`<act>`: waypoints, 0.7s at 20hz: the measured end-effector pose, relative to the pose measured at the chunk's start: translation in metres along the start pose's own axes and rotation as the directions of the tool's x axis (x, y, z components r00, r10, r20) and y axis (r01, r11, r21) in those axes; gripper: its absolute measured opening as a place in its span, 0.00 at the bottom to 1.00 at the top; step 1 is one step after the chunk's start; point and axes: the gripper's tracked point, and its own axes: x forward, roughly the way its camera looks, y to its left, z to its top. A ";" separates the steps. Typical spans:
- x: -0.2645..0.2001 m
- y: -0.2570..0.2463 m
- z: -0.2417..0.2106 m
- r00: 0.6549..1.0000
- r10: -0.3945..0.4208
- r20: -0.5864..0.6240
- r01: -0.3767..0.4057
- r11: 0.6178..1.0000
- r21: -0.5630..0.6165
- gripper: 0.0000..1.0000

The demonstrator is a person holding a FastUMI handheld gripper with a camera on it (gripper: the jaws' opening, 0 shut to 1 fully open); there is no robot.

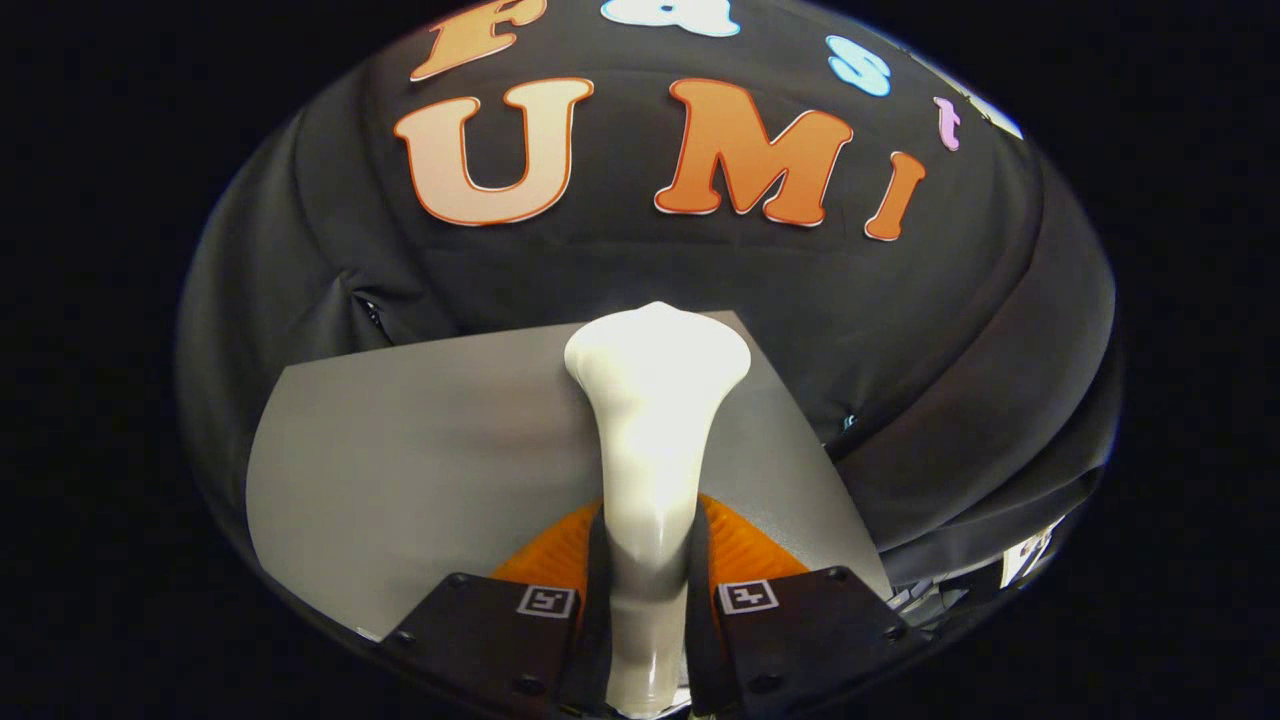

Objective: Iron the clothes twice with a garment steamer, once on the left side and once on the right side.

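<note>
Steamer held over grey sheet

The gripper (648, 610) pinches the white garment steamer (652, 440) by its handle, head flaring above the grey sheet (400, 470); no readable branding.

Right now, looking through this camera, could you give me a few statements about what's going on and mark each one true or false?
1. The tool is shut on the white plastic garment steamer. True.
2. The steamer's wide head points away from the tool. True.
3. The flat grey sheet lies above the steamer. False: it lies beneath and beyond it.
4. The tool's fingers are spread open with nothing between them. False: both press on the steamer's handle.
</note>
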 end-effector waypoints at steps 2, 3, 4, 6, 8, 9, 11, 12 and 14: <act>-0.009 -0.004 0.000 1.000 0.013 0.026 -0.014 0.999 0.035 0.33; -0.010 -0.006 0.002 0.999 0.016 0.046 -0.019 0.998 0.055 0.33; -0.014 -0.007 0.003 0.998 0.023 0.059 -0.027 0.997 0.066 0.33; -0.023 -0.005 0.005 0.996 0.037 0.085 -0.042 0.997 0.059 0.33; -0.035 0.000 0.008 0.993 0.058 0.102 -0.060 0.998 0.022 0.33; -0.043 0.002 0.010 0.990 0.064 0.126 -0.065 0.998 0.005 0.33; -0.055 0.003 0.005 0.988 0.056 0.144 -0.052 0.998 -0.031 0.33; -0.061 0.003 0.002 0.986 0.063 0.155 -0.057 0.997 -0.046 0.32; -0.070 0.005 -0.007 0.983 0.079 0.165 -0.069 0.996 -0.061 0.32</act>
